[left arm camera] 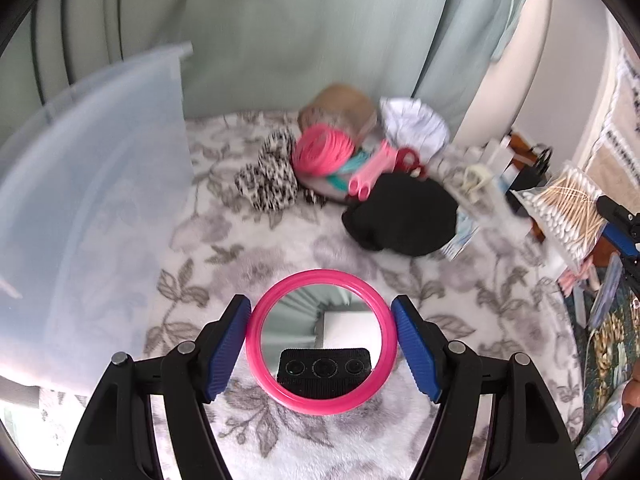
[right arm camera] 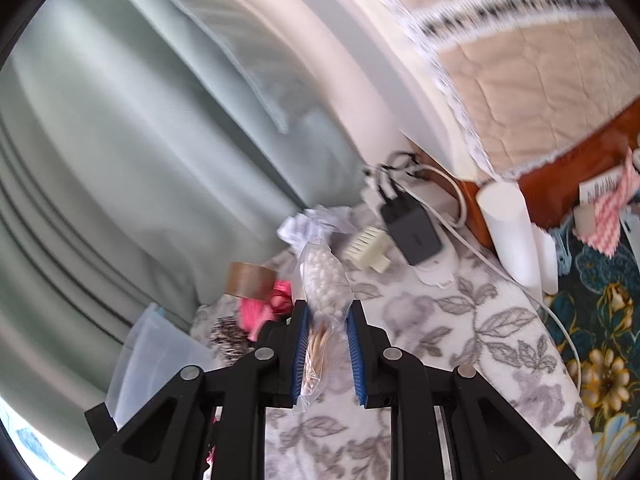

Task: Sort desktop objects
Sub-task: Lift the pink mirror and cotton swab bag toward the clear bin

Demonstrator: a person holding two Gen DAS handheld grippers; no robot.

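I have the left tongs (left arm camera: 322, 346) pinching the pink-rimmed mirror (left arm camera: 322, 343) and the right tongs (right arm camera: 327, 344) pinching a bag of cotton swabs (right arm camera: 322, 280), both lifted for sorting.

Mirror (left arm camera: 321, 343): glossy pink plastic rim, reflective glass. Blanket (left arm camera: 360, 264) is fuzzy matt cloth; bin (left arm camera: 88, 184) is frosted translucent plastic. Cotton swabs (right arm camera: 322, 280) have wood sticks, in a clear shiny plastic bag.

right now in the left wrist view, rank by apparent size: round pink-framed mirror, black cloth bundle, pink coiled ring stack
1. round pink-framed mirror, though nearest the camera
2. black cloth bundle
3. pink coiled ring stack
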